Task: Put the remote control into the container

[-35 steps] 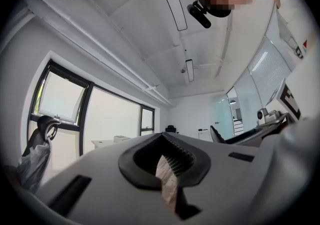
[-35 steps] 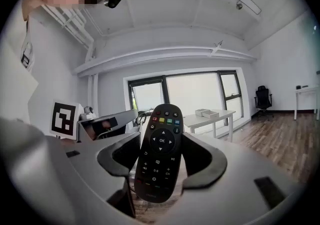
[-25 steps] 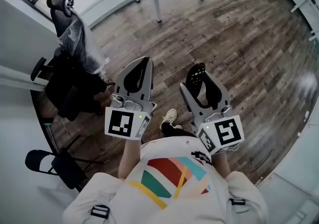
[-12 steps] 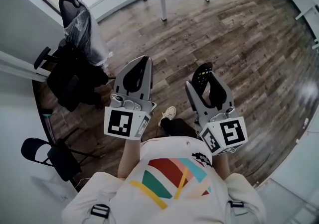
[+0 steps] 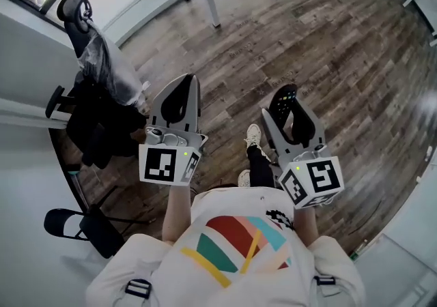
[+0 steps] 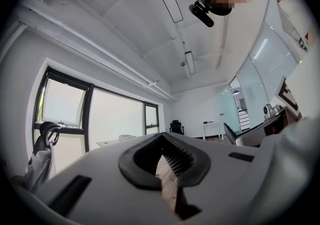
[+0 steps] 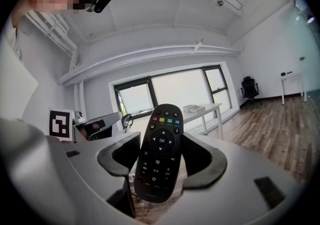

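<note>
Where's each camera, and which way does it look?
Head view: on the person's head, looking down at shirt, left gripper, right gripper.
Left gripper view: on it, looking up past shut jaws at ceiling.
Right gripper view: on it, looking up past its gripped remote control.
Shared: head and right gripper views show that remote.

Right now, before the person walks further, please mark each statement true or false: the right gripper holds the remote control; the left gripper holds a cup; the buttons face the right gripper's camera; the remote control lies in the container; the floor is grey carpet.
1. The right gripper holds the remote control between its jaws. True.
2. The left gripper holds a cup. False: its jaws are together, with nothing between them.
3. The remote control's buttons face the right gripper's camera. True.
4. The remote control lies in the container. False: it is in the right gripper's jaws, and no container shows in any view.
5. The floor is grey carpet. False: it is wood planks.
</note>
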Demonstrator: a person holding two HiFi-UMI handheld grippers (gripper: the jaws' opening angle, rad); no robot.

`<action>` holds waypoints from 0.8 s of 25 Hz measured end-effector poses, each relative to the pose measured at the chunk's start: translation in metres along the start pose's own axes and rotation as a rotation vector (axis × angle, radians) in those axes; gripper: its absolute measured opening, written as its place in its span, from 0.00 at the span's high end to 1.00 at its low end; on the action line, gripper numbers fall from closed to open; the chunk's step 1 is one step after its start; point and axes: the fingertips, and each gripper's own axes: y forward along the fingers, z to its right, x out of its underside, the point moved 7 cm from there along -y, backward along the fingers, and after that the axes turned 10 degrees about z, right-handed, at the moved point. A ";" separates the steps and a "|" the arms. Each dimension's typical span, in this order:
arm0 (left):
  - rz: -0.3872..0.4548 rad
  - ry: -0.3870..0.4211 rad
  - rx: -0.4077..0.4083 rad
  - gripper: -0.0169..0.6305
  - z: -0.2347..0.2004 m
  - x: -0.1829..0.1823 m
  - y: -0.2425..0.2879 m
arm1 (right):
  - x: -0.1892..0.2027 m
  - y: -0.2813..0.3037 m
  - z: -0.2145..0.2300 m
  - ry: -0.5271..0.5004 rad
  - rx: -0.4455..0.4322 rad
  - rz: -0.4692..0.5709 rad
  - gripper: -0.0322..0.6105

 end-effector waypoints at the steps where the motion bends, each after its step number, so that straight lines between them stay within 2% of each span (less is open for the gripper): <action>1: 0.016 0.004 0.002 0.96 -0.008 0.003 0.018 | 0.001 0.011 0.011 0.014 0.017 -0.007 0.54; 5: 0.091 0.060 0.020 0.96 -0.034 0.007 0.091 | -0.012 0.052 0.052 -0.012 0.028 -0.020 0.54; 9: 0.104 0.031 0.010 0.96 -0.037 0.014 0.138 | -0.030 0.088 0.090 -0.030 0.032 -0.029 0.54; 14: 0.084 0.039 -0.053 0.96 -0.056 0.021 0.159 | -0.038 0.139 0.106 -0.044 -0.017 -0.039 0.54; 17: 0.060 0.049 -0.106 0.96 -0.084 0.026 0.154 | -0.030 0.169 0.099 -0.033 -0.062 -0.071 0.54; 20: 0.020 0.024 -0.139 0.96 -0.119 0.047 0.160 | -0.019 0.205 0.089 -0.020 -0.081 -0.113 0.54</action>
